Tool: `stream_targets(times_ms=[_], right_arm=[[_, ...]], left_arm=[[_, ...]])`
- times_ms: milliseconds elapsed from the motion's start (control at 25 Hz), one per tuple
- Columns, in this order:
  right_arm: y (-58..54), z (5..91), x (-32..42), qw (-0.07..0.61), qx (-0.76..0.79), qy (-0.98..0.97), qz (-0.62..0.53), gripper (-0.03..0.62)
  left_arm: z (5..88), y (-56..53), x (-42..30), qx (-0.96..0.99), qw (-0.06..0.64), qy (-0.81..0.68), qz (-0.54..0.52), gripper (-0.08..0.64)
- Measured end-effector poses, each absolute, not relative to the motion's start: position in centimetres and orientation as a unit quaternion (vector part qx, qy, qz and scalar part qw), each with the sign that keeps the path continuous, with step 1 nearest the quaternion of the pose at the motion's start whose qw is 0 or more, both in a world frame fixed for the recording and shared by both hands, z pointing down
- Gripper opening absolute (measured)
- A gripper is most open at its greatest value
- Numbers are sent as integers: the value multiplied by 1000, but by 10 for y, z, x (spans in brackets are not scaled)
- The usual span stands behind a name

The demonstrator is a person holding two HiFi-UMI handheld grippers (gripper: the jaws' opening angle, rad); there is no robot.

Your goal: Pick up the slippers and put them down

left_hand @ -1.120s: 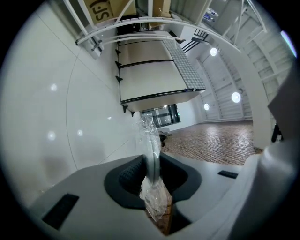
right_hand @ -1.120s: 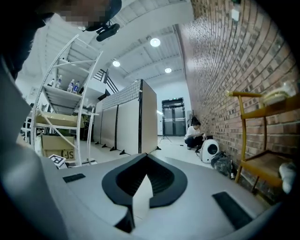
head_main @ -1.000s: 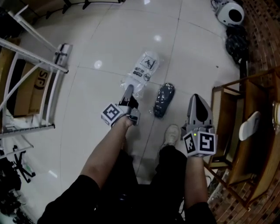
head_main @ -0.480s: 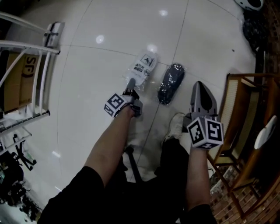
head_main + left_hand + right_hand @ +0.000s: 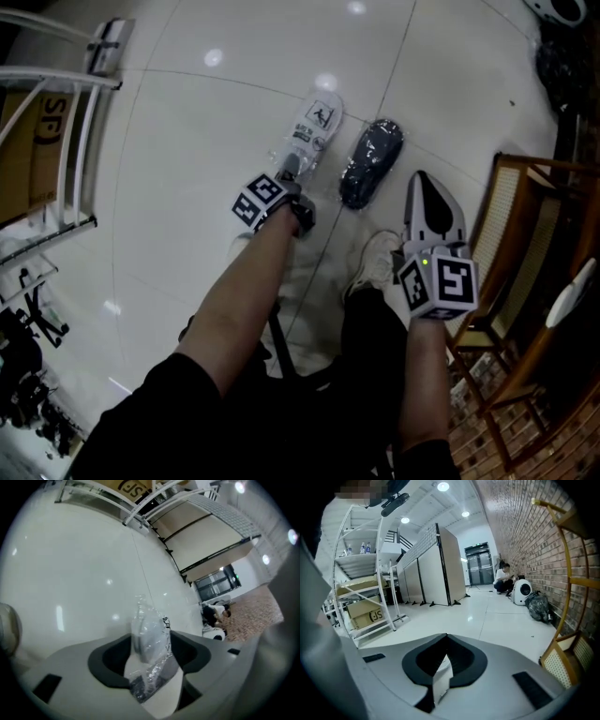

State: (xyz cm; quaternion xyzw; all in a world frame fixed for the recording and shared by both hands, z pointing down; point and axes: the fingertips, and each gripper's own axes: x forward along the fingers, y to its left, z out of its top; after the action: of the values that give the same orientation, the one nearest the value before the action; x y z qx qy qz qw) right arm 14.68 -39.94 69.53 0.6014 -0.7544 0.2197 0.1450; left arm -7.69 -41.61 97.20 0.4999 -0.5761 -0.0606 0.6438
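Clear-plastic-wrapped pale slipper [image 5: 312, 127] lies on the glossy white tile floor [image 5: 178, 178], its near end between the left gripper [image 5: 292, 169], whose jaws have just been opening and stand apart. Right gripper [image 5: 429, 192] is pressed together, empty. Risk: loose film snags a jaw and drags the slipper. Open floor lies leftward; the dark wrapped slipper [image 5: 371, 173] and the wooden chair [image 5: 514, 202] crowd the right.

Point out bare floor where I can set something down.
Widest bare tiled floor lies between the white rack and the clear-bagged slipper. Another patch is beyond both slippers. Crowded: dark bagged slipper, shoe and wooden chair, close together.
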Motion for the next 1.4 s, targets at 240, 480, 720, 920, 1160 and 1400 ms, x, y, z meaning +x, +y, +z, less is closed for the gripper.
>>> stream_targets(times_ms=[240, 480, 720, 920, 1160, 1400], right_arm=[[-396, 703, 154, 153, 604, -748, 228, 9], [-400, 704, 150, 151, 607, -744, 236, 9], [-400, 711, 153, 164, 620, -729, 241, 9], [-404, 683, 161, 177, 640, -717, 213, 9], [-394, 596, 155, 176, 654, -723, 137, 9], [-362, 518, 161, 121, 676, -717, 116, 9]], left_arm=[[990, -390, -86, 501, 617, -599, 97, 364], [977, -394, -74, 604, 534, -543, 236, 364], [906, -434, -38, 714, 429, -495, 249, 362], [811, -465, -36, 773, 334, -496, 212, 230], [680, -469, -36, 809, 257, -504, 157, 7], [544, -451, -56, 828, 169, -530, 73, 5]])
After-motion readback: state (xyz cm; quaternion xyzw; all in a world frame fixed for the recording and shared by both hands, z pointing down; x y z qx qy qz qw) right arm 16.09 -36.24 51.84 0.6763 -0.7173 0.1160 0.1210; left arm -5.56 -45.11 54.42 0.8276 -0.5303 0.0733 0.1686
